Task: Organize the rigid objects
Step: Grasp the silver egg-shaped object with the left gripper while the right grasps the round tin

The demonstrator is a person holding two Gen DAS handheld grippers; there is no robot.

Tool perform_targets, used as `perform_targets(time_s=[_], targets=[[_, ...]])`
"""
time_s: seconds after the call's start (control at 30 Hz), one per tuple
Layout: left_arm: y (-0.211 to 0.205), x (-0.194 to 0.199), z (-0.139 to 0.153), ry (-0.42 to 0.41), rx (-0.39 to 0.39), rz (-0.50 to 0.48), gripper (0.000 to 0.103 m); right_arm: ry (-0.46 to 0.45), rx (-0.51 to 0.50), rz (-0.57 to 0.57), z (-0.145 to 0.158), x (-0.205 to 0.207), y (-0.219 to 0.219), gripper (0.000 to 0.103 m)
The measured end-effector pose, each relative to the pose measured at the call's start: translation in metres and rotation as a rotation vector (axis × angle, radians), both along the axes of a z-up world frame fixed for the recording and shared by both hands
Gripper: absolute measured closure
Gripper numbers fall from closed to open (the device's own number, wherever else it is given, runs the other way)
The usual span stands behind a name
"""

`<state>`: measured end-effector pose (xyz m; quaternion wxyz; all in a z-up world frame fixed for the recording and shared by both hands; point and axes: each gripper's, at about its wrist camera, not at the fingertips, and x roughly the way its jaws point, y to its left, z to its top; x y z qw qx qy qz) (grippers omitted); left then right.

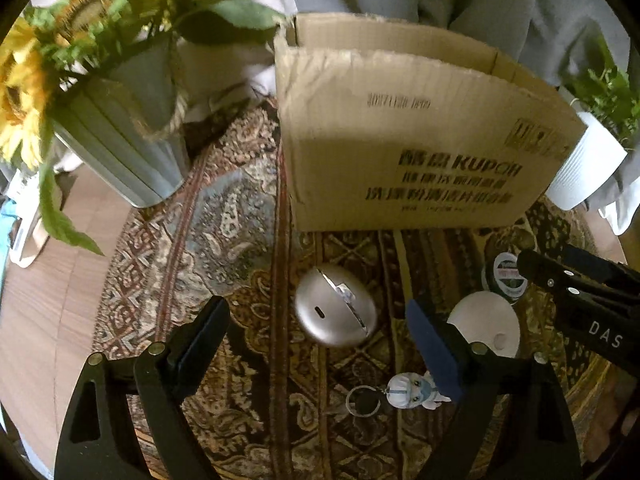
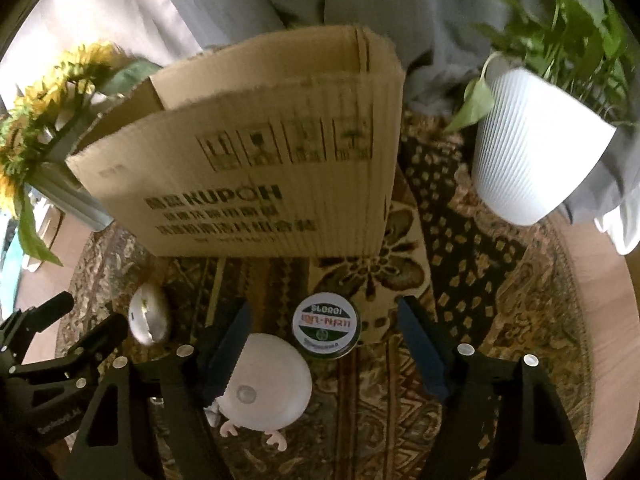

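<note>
A silver egg-shaped case (image 1: pixel 335 311) lies on the patterned rug between my left gripper's (image 1: pixel 318 312) open fingers; it shows at the left in the right wrist view (image 2: pixel 150 313). A white round gadget (image 1: pixel 486 322) lies right of it, and it shows by the right gripper's left finger (image 2: pixel 269 380). A round tin with a printed lid (image 2: pixel 326 324) sits between my right gripper's (image 2: pixel 324 320) open fingers; it is partly hidden behind the right gripper in the left view (image 1: pixel 505 276). A small figurine keychain (image 1: pixel 404 394) lies near the left gripper's right finger. An open cardboard box (image 1: pixel 400 140) stands behind them (image 2: pixel 256 168).
A grey ribbed pot with sunflowers (image 1: pixel 120 128) stands at the left of the box. A white ribbed pot with a green plant (image 2: pixel 536 148) stands at the right. The rug (image 1: pixel 224 220) lies on a wooden floor (image 1: pixel 36 300). Grey cloth hangs behind.
</note>
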<state>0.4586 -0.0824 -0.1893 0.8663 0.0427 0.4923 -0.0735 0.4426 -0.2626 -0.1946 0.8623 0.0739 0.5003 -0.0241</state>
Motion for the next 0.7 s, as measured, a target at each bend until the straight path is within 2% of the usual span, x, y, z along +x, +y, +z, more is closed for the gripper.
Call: perform_targets(time_s=[0.23, 0.63, 0.7], targets=[[-0.001, 0.011, -0.019, 0.048, 0.0, 0.012, 0.014, 0.062, 0.027, -0.012, -0.022, 0.01, -0.003, 0.037], [-0.001, 0.025, -0.044, 0.108, -0.03, 0.031, 0.022, 0.139, 0.043, -0.006, -0.047, 0.026, 0.003, 0.047], [-0.002, 0.028, -0.048, 0.111, -0.031, 0.028, 0.026, 0.143, 0.049, -0.005, -0.048, 0.029, 0.003, 0.05]])
